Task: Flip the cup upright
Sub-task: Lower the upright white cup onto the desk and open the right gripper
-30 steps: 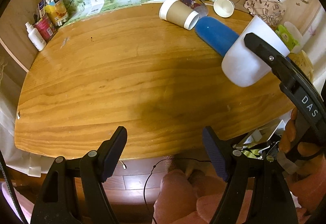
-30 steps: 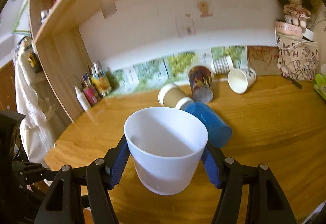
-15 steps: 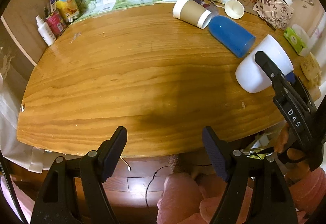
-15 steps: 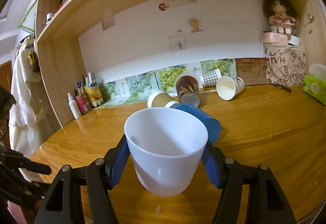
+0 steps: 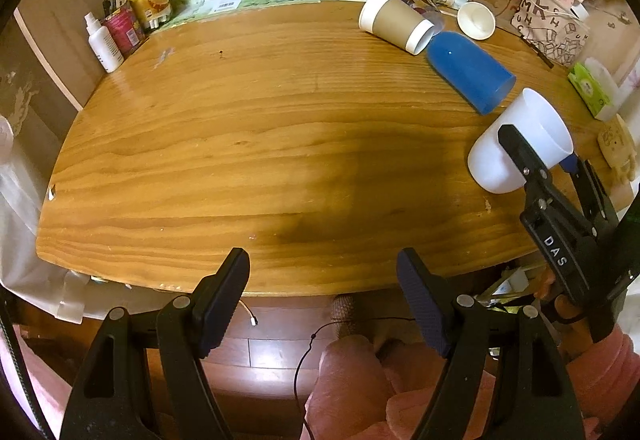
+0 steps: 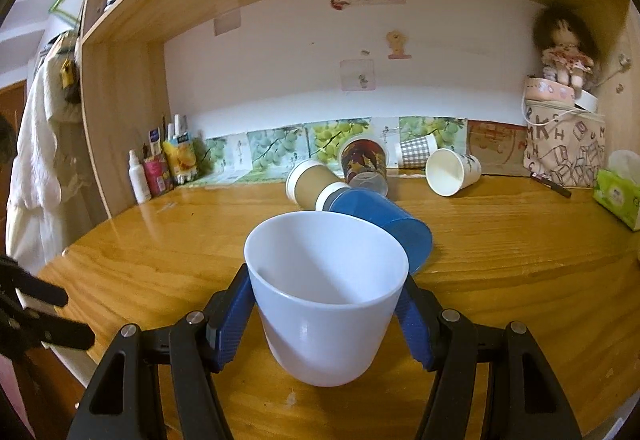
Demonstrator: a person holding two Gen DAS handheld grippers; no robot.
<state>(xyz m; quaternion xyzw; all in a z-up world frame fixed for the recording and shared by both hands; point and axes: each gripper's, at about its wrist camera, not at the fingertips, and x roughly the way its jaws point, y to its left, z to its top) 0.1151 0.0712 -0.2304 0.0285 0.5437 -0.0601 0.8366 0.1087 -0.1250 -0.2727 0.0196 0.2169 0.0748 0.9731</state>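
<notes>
Holding the white cup (image 6: 326, 296) clamped between its blue pads, the right gripper (image 6: 326, 314) has it mouth-up, slightly tilted, base just above or touching the counter (image 6: 500, 240), near side of the fallen blue cup (image 6: 384, 218). Cup axis near vertical; setting down looks next. Left gripper (image 5: 323, 300) spread apart, empty, well off.
</notes>
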